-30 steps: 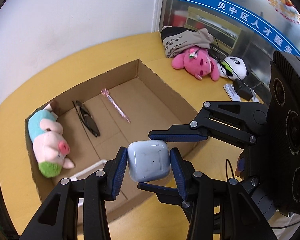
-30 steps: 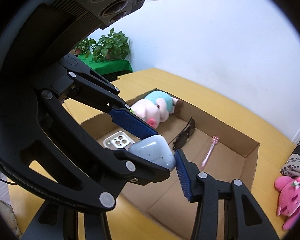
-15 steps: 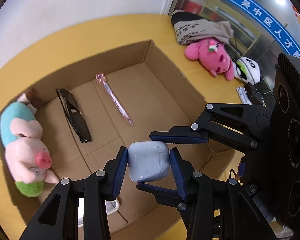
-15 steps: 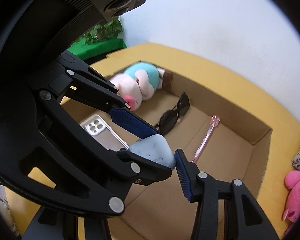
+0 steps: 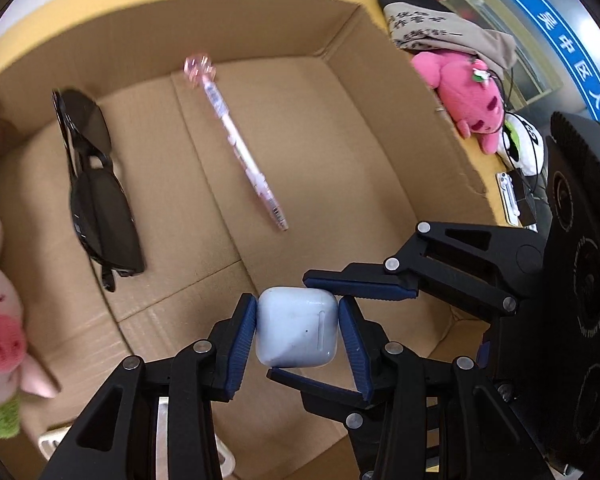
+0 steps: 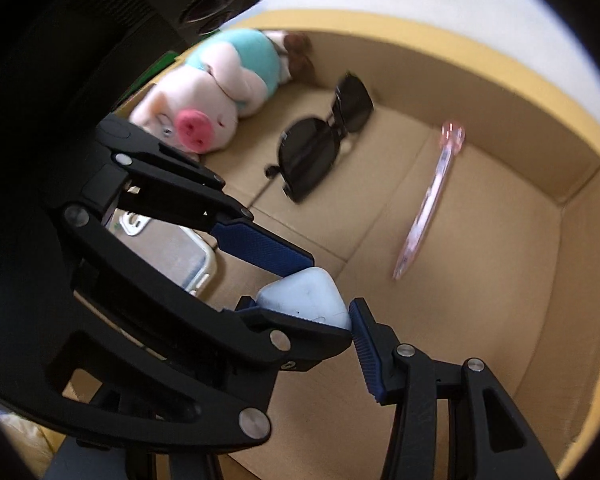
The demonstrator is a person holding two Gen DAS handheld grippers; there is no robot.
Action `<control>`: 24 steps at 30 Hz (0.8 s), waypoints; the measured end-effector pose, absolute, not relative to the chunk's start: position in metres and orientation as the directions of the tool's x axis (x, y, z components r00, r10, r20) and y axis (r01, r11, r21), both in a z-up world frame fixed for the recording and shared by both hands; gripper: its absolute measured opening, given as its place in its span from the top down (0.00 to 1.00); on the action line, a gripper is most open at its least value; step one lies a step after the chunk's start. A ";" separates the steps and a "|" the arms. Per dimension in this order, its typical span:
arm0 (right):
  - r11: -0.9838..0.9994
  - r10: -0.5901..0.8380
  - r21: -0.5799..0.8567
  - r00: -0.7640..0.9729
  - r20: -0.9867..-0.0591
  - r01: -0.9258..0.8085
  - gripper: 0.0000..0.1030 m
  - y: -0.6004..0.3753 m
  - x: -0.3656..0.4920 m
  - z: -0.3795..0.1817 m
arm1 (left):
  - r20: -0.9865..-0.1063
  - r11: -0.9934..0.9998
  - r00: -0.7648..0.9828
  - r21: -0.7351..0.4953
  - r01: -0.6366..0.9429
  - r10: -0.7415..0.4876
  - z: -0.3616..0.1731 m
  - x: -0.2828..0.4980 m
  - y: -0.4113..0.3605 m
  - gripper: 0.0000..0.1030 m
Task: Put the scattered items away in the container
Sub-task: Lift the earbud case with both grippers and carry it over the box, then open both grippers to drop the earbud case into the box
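Note:
A pale blue earbud case (image 5: 296, 332) hangs just above the floor of an open cardboard box (image 5: 400, 80). My left gripper (image 5: 296, 302) is shut on its left and right sides. My right gripper (image 6: 300, 306) is shut on the same case (image 6: 296, 290) crosswise, one pad above it and one below in the left wrist view. In the right wrist view the left gripper's fingers (image 6: 260, 246) cover most of my right gripper's left finger. Both grippers point steeply down into the box (image 6: 580, 240).
In the box lie a pink pen (image 5: 236, 144), black sunglasses (image 5: 96, 200), a plush pig (image 6: 220, 80) and a clear phone case (image 6: 180, 256). Outside, on the yellow table, are a pink plush (image 5: 464, 96), a panda toy (image 5: 524, 148) and a cloth bag (image 5: 432, 28).
Both grippers, still holding the case together, have sunk from above the box's near edge down into it and tipped further downward. The things in the box have not moved.

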State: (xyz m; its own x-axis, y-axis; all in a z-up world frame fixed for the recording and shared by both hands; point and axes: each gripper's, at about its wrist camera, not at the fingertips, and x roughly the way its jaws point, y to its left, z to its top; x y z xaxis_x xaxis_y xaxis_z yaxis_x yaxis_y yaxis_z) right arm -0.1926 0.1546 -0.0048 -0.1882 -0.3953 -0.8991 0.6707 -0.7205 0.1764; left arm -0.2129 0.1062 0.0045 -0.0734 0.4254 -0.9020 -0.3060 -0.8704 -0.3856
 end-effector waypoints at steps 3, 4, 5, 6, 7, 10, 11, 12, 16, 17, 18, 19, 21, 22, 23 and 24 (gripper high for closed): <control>-0.733 -0.383 0.207 -0.142 -0.913 0.648 0.54 0.154 -0.199 -0.017 | -0.895 -0.865 -0.048 -0.414 -0.282 0.444 -0.007 -0.215 0.104 0.56; -0.736 -0.374 0.204 -0.136 -0.917 0.646 0.54 0.153 -0.199 -0.019 | -0.892 -0.863 -0.045 -0.420 -0.280 0.449 -0.008 -0.215 0.104 0.56; -0.737 -0.370 0.204 -0.132 -0.919 0.644 0.54 0.153 -0.197 -0.018 | -0.891 -0.862 -0.041 -0.424 -0.277 0.452 -0.009 -0.215 0.104 0.56; -0.738 -0.367 0.206 -0.125 -0.922 0.642 0.54 0.153 -0.197 -0.020 | -0.896 -0.868 -0.045 -0.414 -0.274 0.441 -0.010 -0.215 0.104 0.56; -0.740 -0.363 0.212 -0.114 -0.925 0.638 0.53 0.152 -0.198 -0.022 | -0.905 -0.878 -0.056 -0.392 -0.274 0.422 -0.011 -0.215 0.104 0.56; -0.741 -0.363 0.211 -0.116 -0.924 0.637 0.49 0.151 -0.195 -0.021 | -0.904 -0.883 -0.075 -0.391 -0.260 0.422 -0.007 -0.213 0.102 0.57; -0.740 -0.366 0.213 -0.116 -0.923 0.638 0.47 0.150 -0.193 -0.021 | -0.903 -0.885 -0.084 -0.390 -0.256 0.422 -0.005 -0.213 0.102 0.56; -0.739 -0.366 0.211 -0.118 -0.923 0.639 0.47 0.150 -0.191 -0.021 | -0.902 -0.887 -0.099 -0.386 -0.252 0.420 -0.001 -0.210 0.100 0.54; -0.763 -0.359 0.166 -0.195 -0.913 0.625 0.46 0.158 -0.177 -0.009 | -0.898 -0.904 -0.197 -0.338 -0.264 0.393 0.027 -0.192 0.092 0.35; -0.770 -0.369 0.161 -0.225 -0.902 0.617 0.46 0.164 -0.170 -0.001 | -0.891 -0.912 -0.248 -0.314 -0.265 0.379 0.040 -0.181 0.088 0.30; -0.778 -0.377 0.157 -0.253 -0.891 0.608 0.43 0.169 -0.164 0.005 | -0.884 -0.917 -0.284 -0.302 -0.261 0.372 0.048 -0.174 0.083 0.28; -0.787 -0.387 0.152 -0.286 -0.877 0.598 0.40 0.174 -0.155 0.013 | -0.871 -0.924 -0.334 -0.285 -0.256 0.361 0.059 -0.163 0.077 0.23; -0.810 -0.407 0.140 -0.374 -0.833 0.569 0.34 0.188 -0.131 0.032 | -0.834 -0.943 -0.451 -0.228 -0.244 0.319 0.082 -0.128 0.066 0.14; -0.829 -0.416 0.140 -0.432 -0.800 0.541 0.30 0.198 -0.114 0.042 | -0.816 -0.952 -0.499 -0.196 -0.236 0.291 0.088 -0.114 0.060 0.08; -0.842 -0.419 0.141 -0.467 -0.778 0.521 0.27 0.203 -0.103 0.047 | -0.801 -0.960 -0.537 -0.167 -0.227 0.266 0.091 -0.106 0.054 0.02; -0.855 -0.421 0.142 -0.508 -0.751 0.498 0.23 0.210 -0.092 0.051 | -0.779 -0.968 -0.581 -0.133 -0.213 0.235 0.095 -0.091 0.052 0.01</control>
State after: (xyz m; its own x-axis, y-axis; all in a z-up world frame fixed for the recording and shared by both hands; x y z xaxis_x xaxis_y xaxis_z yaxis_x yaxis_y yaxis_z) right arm -0.0924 0.2101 0.0507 -0.5084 -0.4211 -0.7511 0.4980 -0.8554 0.1425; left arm -0.0909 0.0515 0.0948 -0.5806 0.2353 -0.7794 -0.2134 -0.9678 -0.1333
